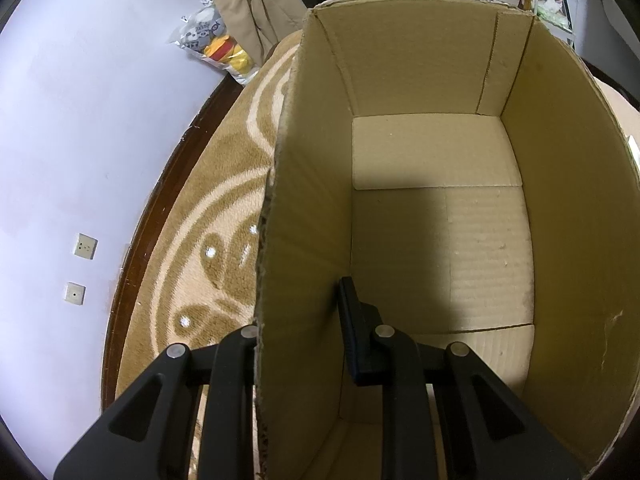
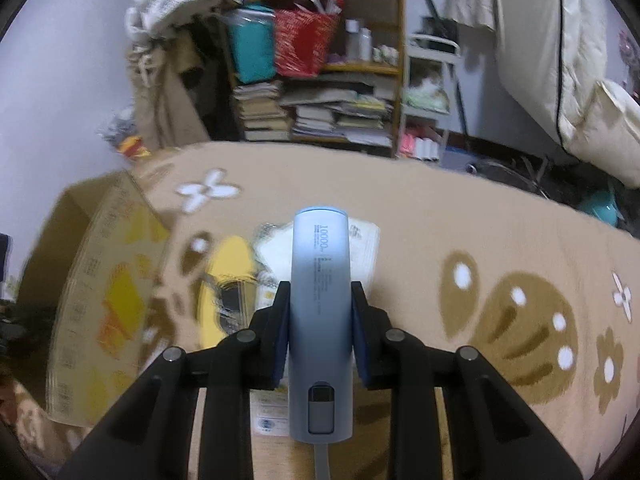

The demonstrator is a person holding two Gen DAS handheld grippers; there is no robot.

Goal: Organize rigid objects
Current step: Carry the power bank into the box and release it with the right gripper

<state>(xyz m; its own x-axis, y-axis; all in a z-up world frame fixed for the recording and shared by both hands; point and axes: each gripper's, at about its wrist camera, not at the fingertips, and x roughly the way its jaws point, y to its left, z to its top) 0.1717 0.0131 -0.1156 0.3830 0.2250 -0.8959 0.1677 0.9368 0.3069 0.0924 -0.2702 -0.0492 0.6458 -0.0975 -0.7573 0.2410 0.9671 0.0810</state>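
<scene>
An open cardboard box (image 1: 440, 220) with a bare bottom fills the left wrist view. My left gripper (image 1: 304, 296) straddles the box's near left wall. One finger (image 1: 354, 320) presses the wall's inner face and the other is hidden behind the cardboard, so it looks shut on the wall. In the right wrist view a pale blue-grey power bank (image 2: 320, 280) marked 10000 points forward, held above the carpet. My right gripper (image 2: 320, 290) is shut on its sides. The same box (image 2: 100, 264), with yellow print on its side, stands at the left.
A yellow object (image 2: 228, 280) and white packets (image 2: 360, 248) lie on the beige patterned carpet (image 2: 480, 220) below the power bank. A cluttered bookshelf (image 2: 320, 80) and bedding (image 2: 560, 80) stand beyond. A plastic bag of toys (image 1: 216, 48) lies by the wall, left of the box.
</scene>
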